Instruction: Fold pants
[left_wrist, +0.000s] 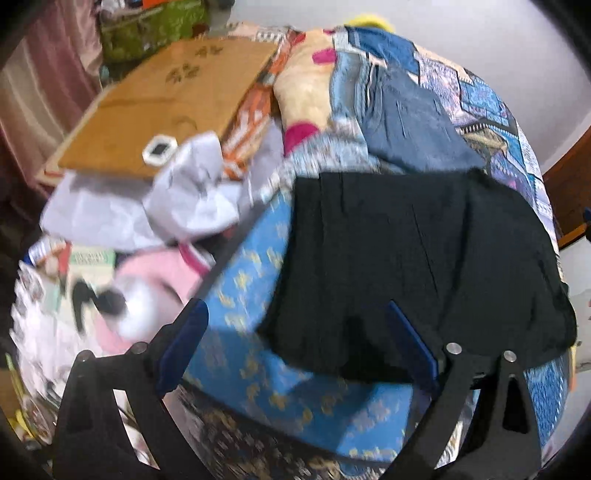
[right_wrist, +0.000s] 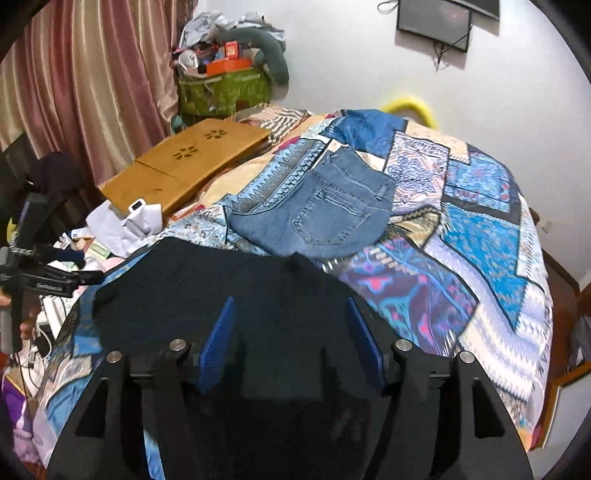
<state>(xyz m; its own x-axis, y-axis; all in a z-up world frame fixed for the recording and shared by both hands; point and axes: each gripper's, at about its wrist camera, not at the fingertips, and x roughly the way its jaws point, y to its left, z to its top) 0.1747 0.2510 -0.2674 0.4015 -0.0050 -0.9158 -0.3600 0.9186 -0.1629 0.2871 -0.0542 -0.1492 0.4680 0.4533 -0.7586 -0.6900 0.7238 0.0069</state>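
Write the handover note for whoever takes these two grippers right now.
Left gripper: open, holding nothing, above the near left edge of the black pants.
Right gripper: open, nothing between its pads, above the same pants.
Black pants lie as a folded block at the near end of the patchwork bedspread. Folded jeans lie beyond them, mid-bed.
Done: both pairs look folded.
Left: probably only check the black pair's edges; I see no other unfolded pants.

White wall (right_wrist: 332, 55), pink striped curtain (right_wrist: 92, 85), patchwork-covered bed (right_wrist: 480, 240), wall-mounted dark screen (right_wrist: 434, 22)
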